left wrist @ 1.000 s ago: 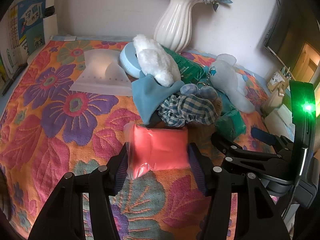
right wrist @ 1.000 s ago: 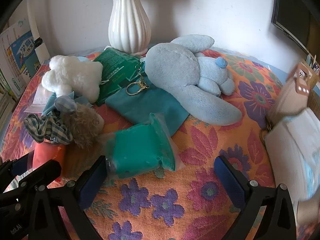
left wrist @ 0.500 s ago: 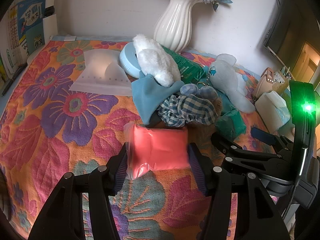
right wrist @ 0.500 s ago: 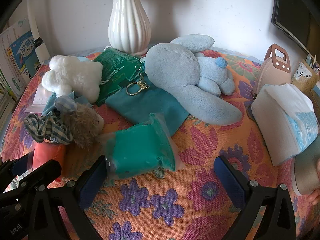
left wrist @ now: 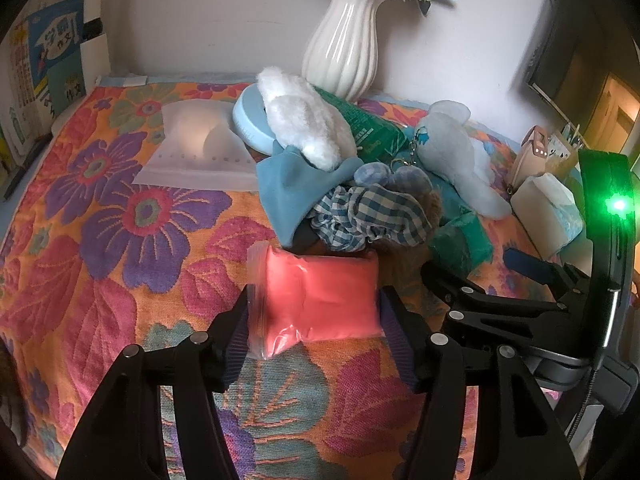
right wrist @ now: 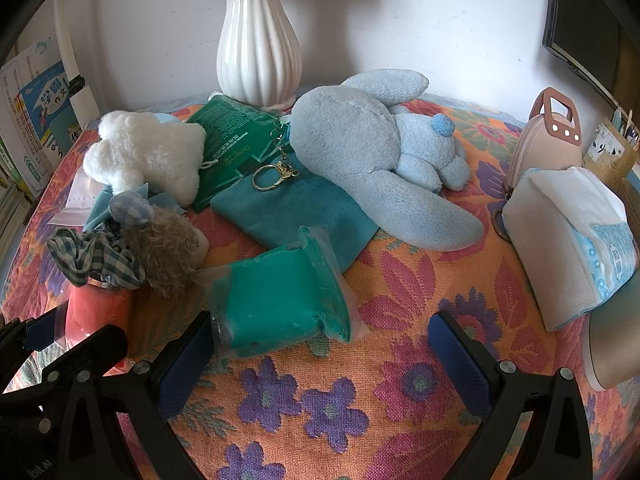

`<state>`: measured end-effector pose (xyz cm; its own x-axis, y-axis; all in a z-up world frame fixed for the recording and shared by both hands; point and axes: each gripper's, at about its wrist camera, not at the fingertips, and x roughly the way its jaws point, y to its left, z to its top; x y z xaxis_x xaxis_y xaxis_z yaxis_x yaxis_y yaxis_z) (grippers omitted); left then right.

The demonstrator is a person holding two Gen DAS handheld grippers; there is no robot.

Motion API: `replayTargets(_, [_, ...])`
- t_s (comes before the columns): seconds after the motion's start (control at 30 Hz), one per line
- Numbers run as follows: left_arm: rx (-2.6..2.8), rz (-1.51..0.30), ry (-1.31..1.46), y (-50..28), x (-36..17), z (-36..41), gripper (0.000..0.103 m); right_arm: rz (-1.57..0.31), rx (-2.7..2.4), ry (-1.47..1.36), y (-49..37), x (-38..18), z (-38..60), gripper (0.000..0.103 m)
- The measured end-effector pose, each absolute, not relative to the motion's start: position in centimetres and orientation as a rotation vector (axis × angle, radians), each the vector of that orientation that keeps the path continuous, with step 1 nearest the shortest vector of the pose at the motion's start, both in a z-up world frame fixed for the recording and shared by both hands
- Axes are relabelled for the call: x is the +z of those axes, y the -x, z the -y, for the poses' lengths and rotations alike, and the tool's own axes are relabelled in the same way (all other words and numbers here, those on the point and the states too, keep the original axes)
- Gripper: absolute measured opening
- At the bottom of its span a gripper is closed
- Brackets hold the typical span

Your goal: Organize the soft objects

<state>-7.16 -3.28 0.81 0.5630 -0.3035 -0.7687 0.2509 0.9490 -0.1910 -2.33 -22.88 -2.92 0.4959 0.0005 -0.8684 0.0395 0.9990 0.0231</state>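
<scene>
My left gripper (left wrist: 314, 330) is shut on a pink bagged soft pack (left wrist: 318, 294), which rests on the flowered cloth (left wrist: 100, 248). My right gripper (right wrist: 324, 352) is open; its left finger touches a green bagged pack (right wrist: 280, 300) on the cloth. Behind lie a checked scrunchie (right wrist: 94, 258), a brown furry toy (right wrist: 168, 248), a white plush (right wrist: 144, 156), a light blue plush rabbit (right wrist: 376, 152) and a teal cloth (right wrist: 288, 208). The pink pack also shows in the right wrist view (right wrist: 98, 308).
A white vase (right wrist: 258, 44) stands at the back by the wall. A tissue pack (right wrist: 568, 240) and a pink pouch (right wrist: 554, 136) sit at the right. A clear bag (left wrist: 196, 148) and a blue round tin (left wrist: 250, 124) lie at the back left. Books (left wrist: 48, 64) stand at the left.
The tissue pack and the pink pouch have come in at the right and now sit on the cloth. Both grippers have stayed still.
</scene>
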Motion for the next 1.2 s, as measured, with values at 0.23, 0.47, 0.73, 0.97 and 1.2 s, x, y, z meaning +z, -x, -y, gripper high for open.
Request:
replayTargets(0.23, [-0.327, -0.917, 0.071, 7.22, 0.8, 3.3, 0.058, -1.052, -0.024, -0.042, 2.31, -2.94, 22.83, 0.103])
replayTargets(0.47, [-0.327, -0.918, 0.069, 7.23, 0.79, 3.35, 0.059, -1.052, -0.025, -0.042, 2.34, -2.92, 22.87, 0.103])
replayTargets(0.73, [-0.328, -0.919, 0.064, 7.24, 0.76, 3.45, 0.06, -1.052, -0.026, -0.043, 2.34, -2.92, 22.88, 0.103])
replayTargets(0.97, [-0.33, -0.92, 0.066, 7.2, 0.76, 3.46, 0.06, -1.052, -0.026, -0.043, 2.26, -3.07, 22.89, 0.103])
replayTargets(1.2, [-0.347, -0.922, 0.103, 6.98, 0.79, 2.67, 0.06, -1.054, -0.029, -0.042, 2.34, -2.89, 22.78, 0.103])
